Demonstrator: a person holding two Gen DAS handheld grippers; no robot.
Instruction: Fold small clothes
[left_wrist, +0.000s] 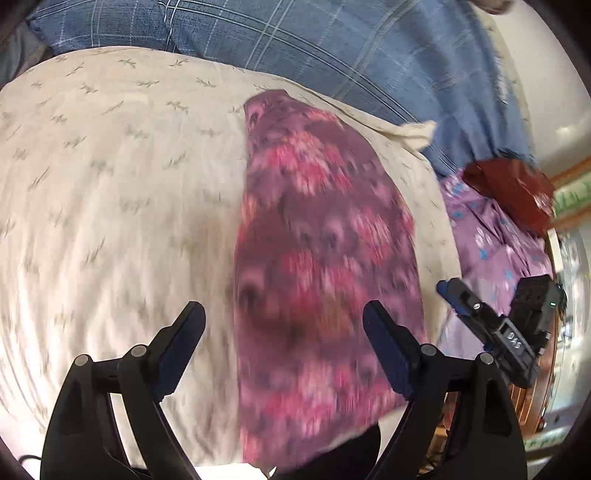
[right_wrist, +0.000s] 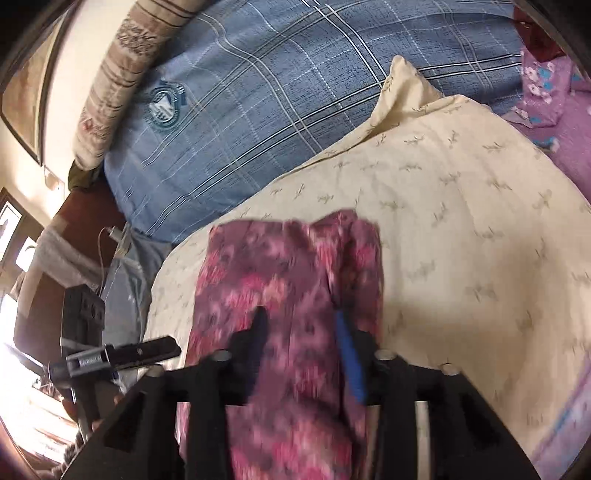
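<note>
Cream pillow (left_wrist: 110, 184), printed with small grey sprigs, fills the left and middle of the left wrist view and carries the task's thing. Its left half lies bare. Above its near edge hangs the left claw (left_wrist: 282, 306), released, jaws spread wide with nothing between them; the left finger stands over bare pillow and the right finger over cloth.

Right of the pillow's middle lies the pink and purple patterned garment (left_wrist: 314, 221). It is spread as a long strip that runs from the near edge of the pillow toward the far edge, narrowing at its far end. Motion blur smears the pattern, so its seams cannot be made out here.

From the right wrist view, the garment's far end shows two folded lobes side by side. The right claw (right_wrist: 300, 315) hangs over the garment's near part, jaws partly apart. Cloth shows in the gap between its fingers, but the pads do not appear to press on it, so it reads as released; blur makes this less than sure.

Beyond the pillow's right edge sits a crumpled lilac cloth with blue flowers (left_wrist: 491, 236), with a dark red cloth (left_wrist: 513, 184) touching its far side. Behind the pillow's far edge stretches a blue plaid cover (left_wrist: 332, 44).
</note>
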